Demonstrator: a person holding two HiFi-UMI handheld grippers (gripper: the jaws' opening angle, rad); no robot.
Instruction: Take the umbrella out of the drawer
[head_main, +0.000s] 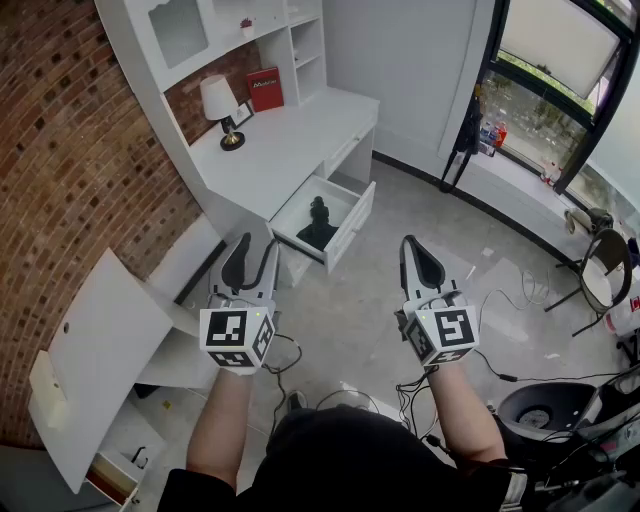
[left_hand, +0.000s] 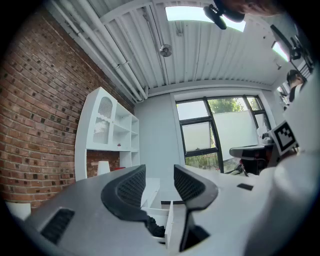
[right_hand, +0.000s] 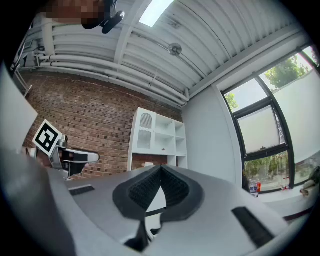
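Note:
A folded black umbrella (head_main: 318, 224) lies in the open white drawer (head_main: 352, 222) of the desk, ahead of both grippers. My left gripper (head_main: 254, 250) is held level in the air short of the drawer, open, with nothing between its jaws. In the left gripper view the drawer (left_hand: 168, 219) and a bit of the umbrella (left_hand: 156, 228) show below the open left gripper (left_hand: 159, 179). My right gripper (head_main: 412, 245) hovers over the floor to the right of the drawer, shut and empty. The right gripper view shows the right gripper (right_hand: 161, 174) with its pads pressed together.
A white desk (head_main: 290, 140) carries a lamp (head_main: 220, 108) and a red book (head_main: 265, 88) under wall shelves. A low cupboard door (head_main: 95, 355) hangs open at lower left. Cables (head_main: 400, 392) trail on the floor; a chair (head_main: 603, 270) stands by the window.

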